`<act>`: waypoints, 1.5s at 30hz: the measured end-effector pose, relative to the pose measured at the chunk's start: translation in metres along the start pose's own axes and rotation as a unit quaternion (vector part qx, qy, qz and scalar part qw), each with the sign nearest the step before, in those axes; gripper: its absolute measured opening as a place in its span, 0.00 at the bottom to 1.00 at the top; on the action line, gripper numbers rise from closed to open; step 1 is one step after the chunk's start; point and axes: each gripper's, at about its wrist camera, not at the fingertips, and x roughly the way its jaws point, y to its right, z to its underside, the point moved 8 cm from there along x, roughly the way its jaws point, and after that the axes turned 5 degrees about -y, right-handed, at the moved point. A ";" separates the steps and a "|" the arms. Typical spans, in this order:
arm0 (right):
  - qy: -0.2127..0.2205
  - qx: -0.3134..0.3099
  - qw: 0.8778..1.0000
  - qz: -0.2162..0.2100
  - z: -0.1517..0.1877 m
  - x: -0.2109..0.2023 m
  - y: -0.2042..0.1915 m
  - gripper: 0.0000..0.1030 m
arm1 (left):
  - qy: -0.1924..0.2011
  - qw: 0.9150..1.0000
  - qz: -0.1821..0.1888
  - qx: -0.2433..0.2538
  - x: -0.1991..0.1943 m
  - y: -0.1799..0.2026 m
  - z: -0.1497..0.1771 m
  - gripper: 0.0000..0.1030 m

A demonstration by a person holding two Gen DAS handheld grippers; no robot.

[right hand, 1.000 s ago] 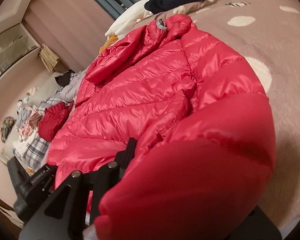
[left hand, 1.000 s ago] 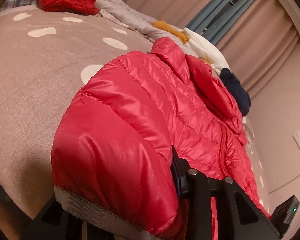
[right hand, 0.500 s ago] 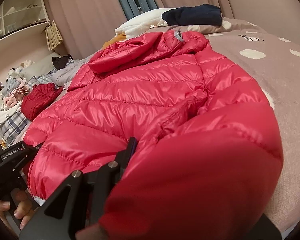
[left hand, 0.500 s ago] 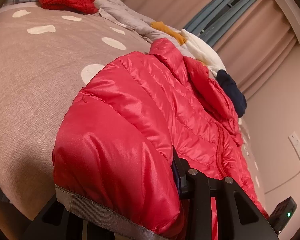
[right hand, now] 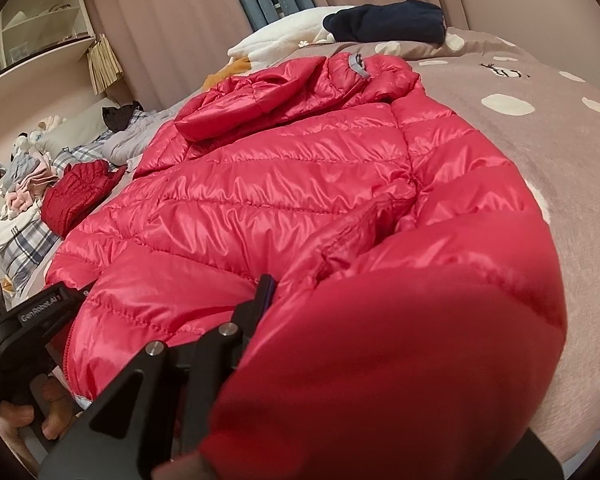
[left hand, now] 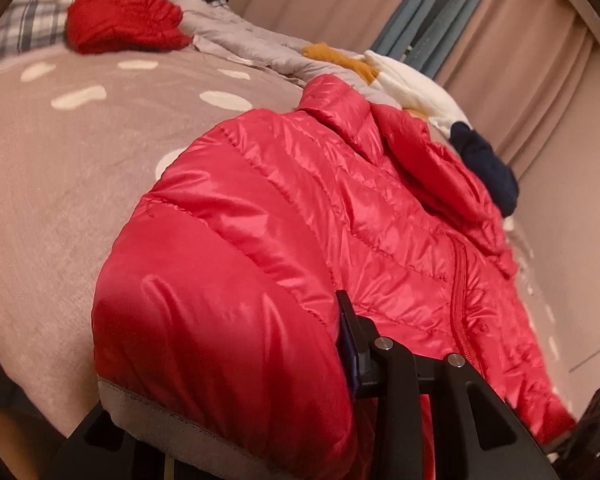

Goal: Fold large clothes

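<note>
A shiny red puffer jacket (left hand: 340, 208) lies zipped and spread on the bed, its hood toward the curtains. My left gripper (left hand: 228, 360) has the sleeve with the grey cuff (left hand: 148, 408) between its jaws. They are closing and the pads press on it. My right gripper (right hand: 400, 360) is shut on the other sleeve of the jacket (right hand: 280, 184), which bulges over its far finger. In the right wrist view the left gripper's body (right hand: 28, 320) shows at the lower left, held by a person's hand (right hand: 20, 420).
The taupe bed cover (left hand: 60, 160) with white spots runs under the jacket. A folded red garment (left hand: 124, 20), grey and plaid clothes, a white fleece (left hand: 412, 88) and a navy garment (right hand: 384, 20) line the far side. Curtains and a shelf (right hand: 40, 40) stand behind.
Both wrists have rolled, the right more, so the bed now looks nearly level in its view. Each gripper still holds its sleeve in about the same place.
</note>
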 end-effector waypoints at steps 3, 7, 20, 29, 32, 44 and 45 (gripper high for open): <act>-0.013 -0.014 0.999 0.027 -0.006 -0.008 -0.004 0.19 | 0.004 1.000 -0.019 -0.013 -0.013 0.000 -0.004 0.29; 0.023 -0.082 0.994 0.064 -0.021 -0.032 -0.019 0.16 | 0.052 0.997 -0.045 0.029 -0.042 0.017 -0.020 0.24; 0.150 0.012 0.987 -0.049 -0.095 -0.162 -0.014 0.16 | 0.165 0.983 -0.003 0.076 -0.148 0.083 -0.053 0.22; 0.189 -0.010 0.981 -0.032 -0.102 -0.206 -0.012 0.16 | 0.189 0.977 0.013 0.097 -0.170 0.105 -0.054 0.22; 0.191 -0.006 0.981 -0.037 -0.104 -0.211 -0.010 0.16 | 0.192 0.976 0.007 0.105 -0.172 0.107 -0.053 0.22; 0.207 -0.038 0.977 -0.019 -0.109 -0.216 -0.013 0.16 | 0.193 0.975 0.002 0.108 -0.173 0.109 -0.054 0.22; 0.206 -0.037 0.978 -0.018 -0.110 -0.212 -0.012 0.16 | 0.191 0.976 -0.001 0.109 -0.171 0.109 -0.056 0.22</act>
